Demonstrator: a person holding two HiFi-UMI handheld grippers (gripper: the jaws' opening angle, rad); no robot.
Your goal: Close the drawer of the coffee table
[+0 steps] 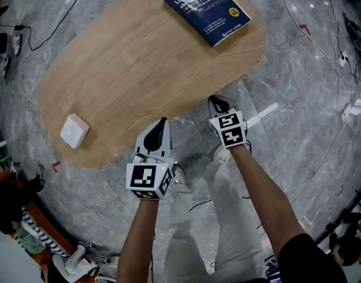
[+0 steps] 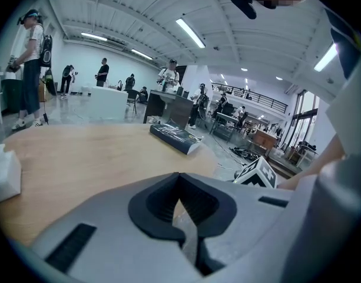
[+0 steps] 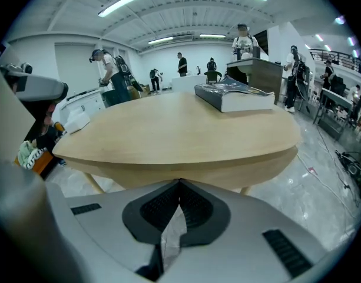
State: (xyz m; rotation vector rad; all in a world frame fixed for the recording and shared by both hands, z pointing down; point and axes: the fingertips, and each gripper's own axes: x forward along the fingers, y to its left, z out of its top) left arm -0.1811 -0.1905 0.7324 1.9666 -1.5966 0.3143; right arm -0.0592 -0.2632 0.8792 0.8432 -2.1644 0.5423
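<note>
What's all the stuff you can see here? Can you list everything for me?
coffee table: one, light wood, oval, in the middle of the head view
book: one, dark blue, lying flat at the table's far end
white block: one, white, on the table's left end near the edge
floor: grey marble tiles, all round the table
people: several, standing far off in the hall
left gripper: one, grey and black, jaws shut, empty, at the table's near edge
right gripper: one, same colours, jaws shut, empty, beside it
</note>
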